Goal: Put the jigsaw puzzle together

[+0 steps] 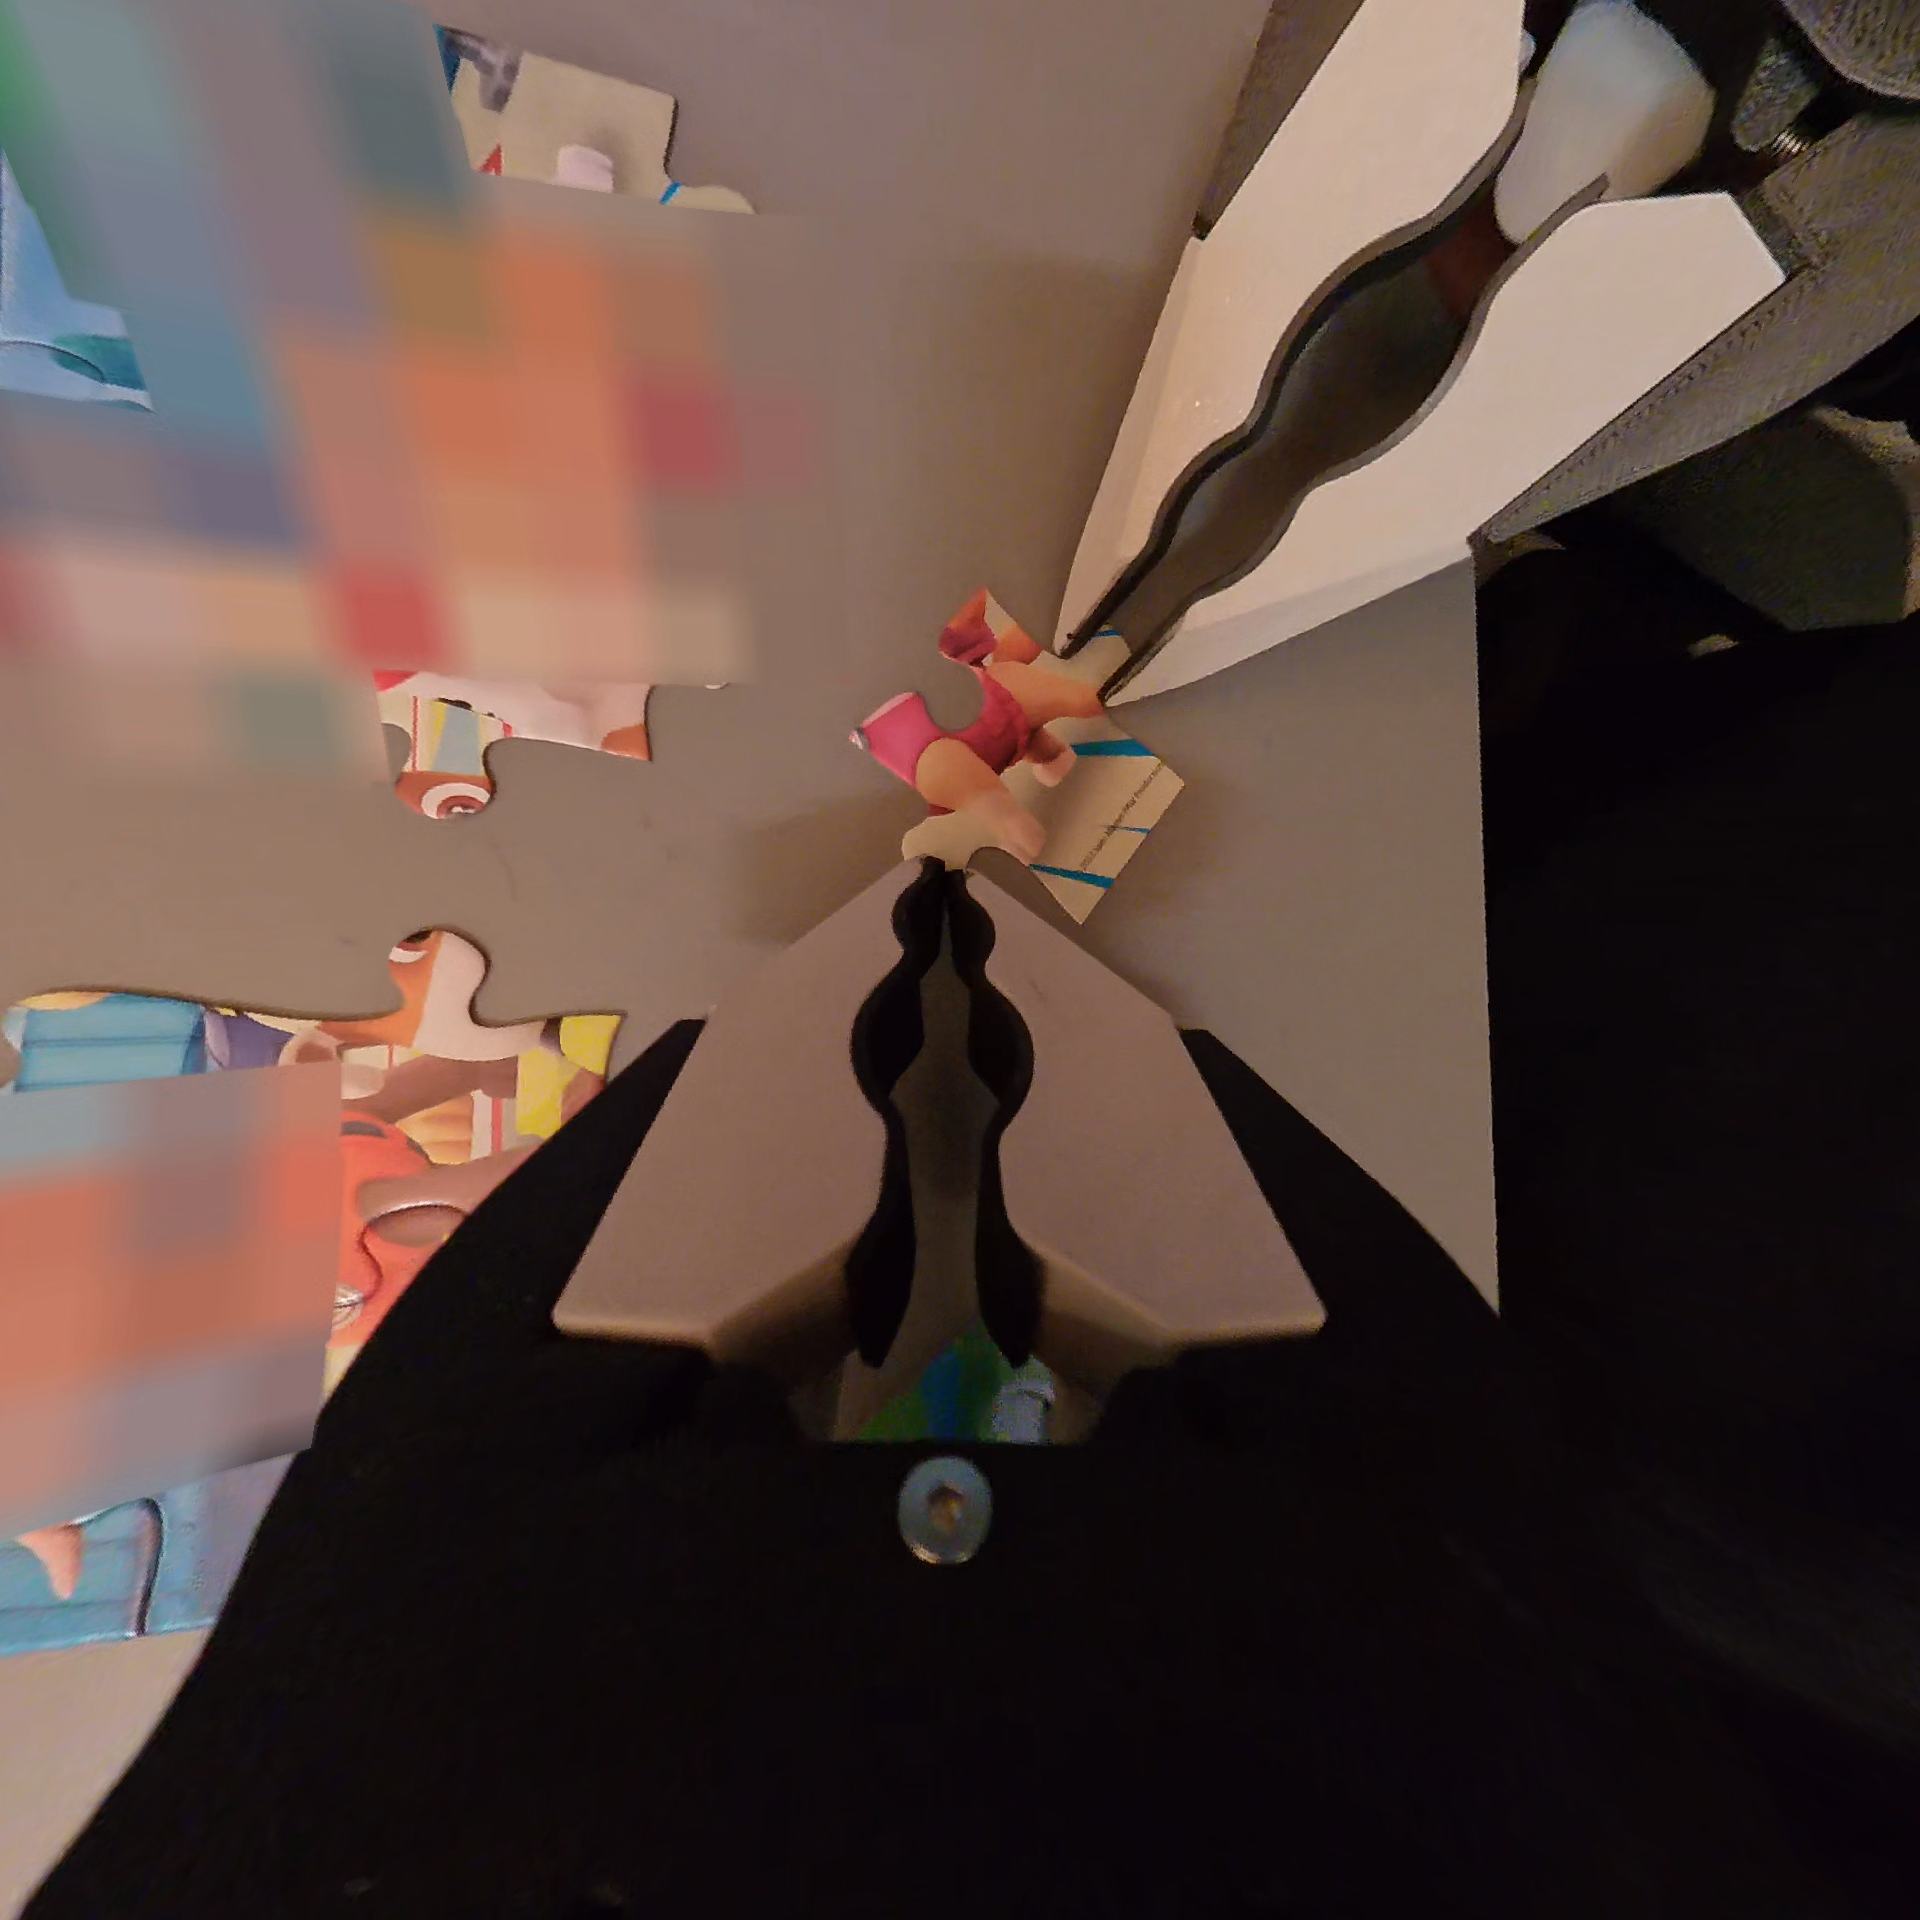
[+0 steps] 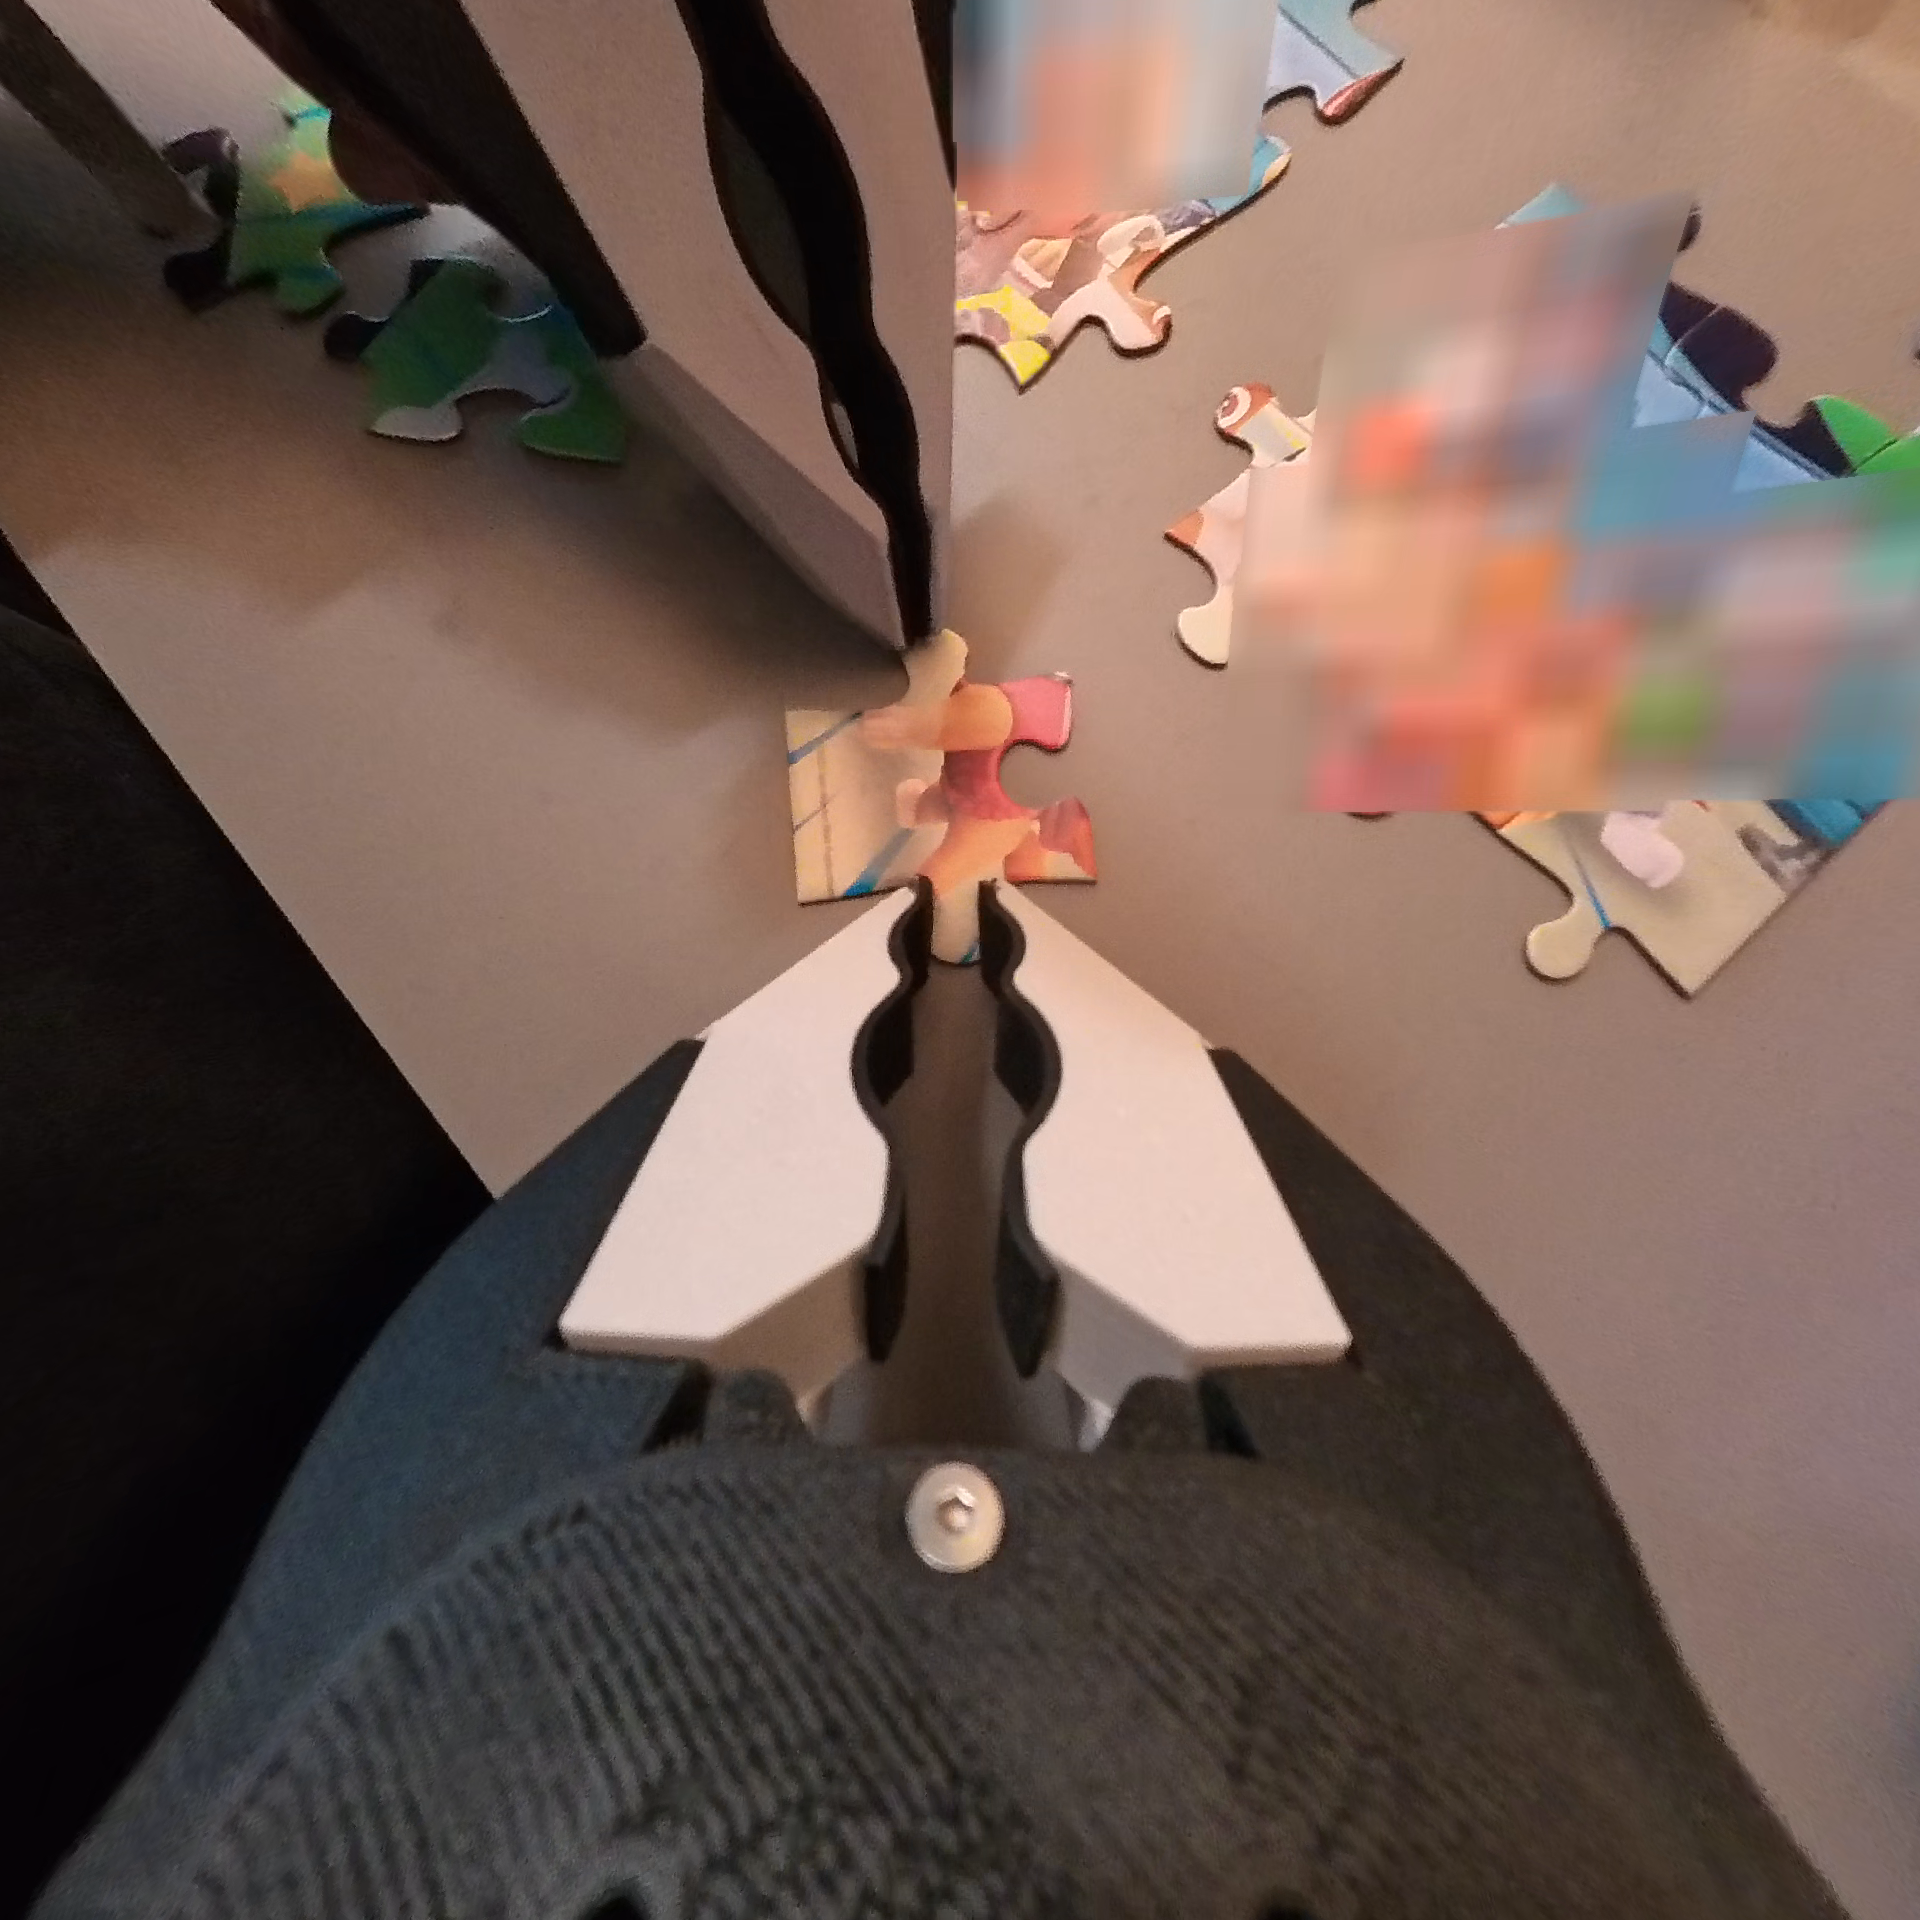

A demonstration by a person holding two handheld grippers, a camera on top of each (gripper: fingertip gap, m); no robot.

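1. left gripper (image 1: 943,873): fingers together at the pale tab of the puzzle piece (image 1: 1013,748); whether they pinch it cannot be told.
2. right gripper (image 2: 958,914): clamped on another tab of the same piece.
3. the piece lies low over the grey desk (image 1: 1299,831), apart from the loose pieces (image 2: 1621,904).
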